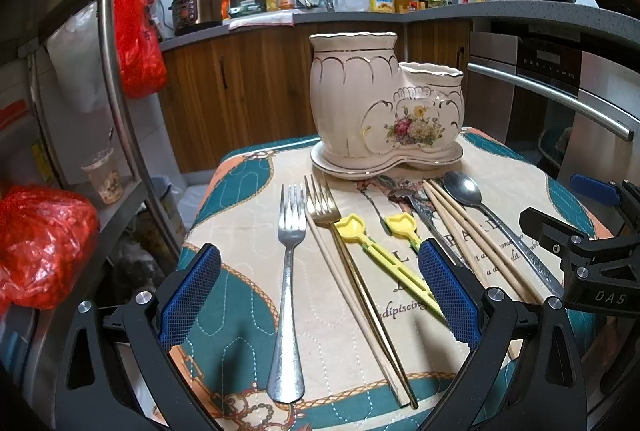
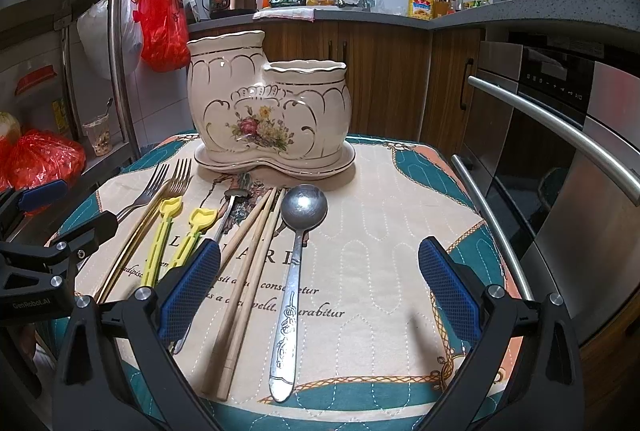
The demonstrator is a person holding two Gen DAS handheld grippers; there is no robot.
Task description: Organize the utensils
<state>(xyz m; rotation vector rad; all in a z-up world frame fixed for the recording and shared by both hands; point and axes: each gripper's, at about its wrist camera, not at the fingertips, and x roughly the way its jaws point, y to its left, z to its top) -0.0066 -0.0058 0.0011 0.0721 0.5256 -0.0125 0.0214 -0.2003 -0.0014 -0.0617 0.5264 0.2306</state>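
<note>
I am looking over a small table under a quilted teal and cream cloth (image 2: 384, 215). At its far edge stands a cream ceramic utensil holder (image 2: 264, 107) with two openings, the taller on the left, both apparently empty. Nearer me the utensils lie in a row, their long axes running roughly away from me toward the holder: silver fork (image 1: 289, 271), gold fork (image 1: 352, 271), two yellow plastic picks (image 1: 380, 259), wooden chopsticks (image 2: 248, 271), and a large steel spoon (image 2: 294, 271).

My right gripper (image 2: 320, 291) hangs with its jaws wide and empty; the spoon's handle lies between them, bowl pointing away. My left gripper (image 1: 320, 291) is likewise wide and empty, straddling both forks. I judge the right nearer the spoon and chopsticks.
</note>
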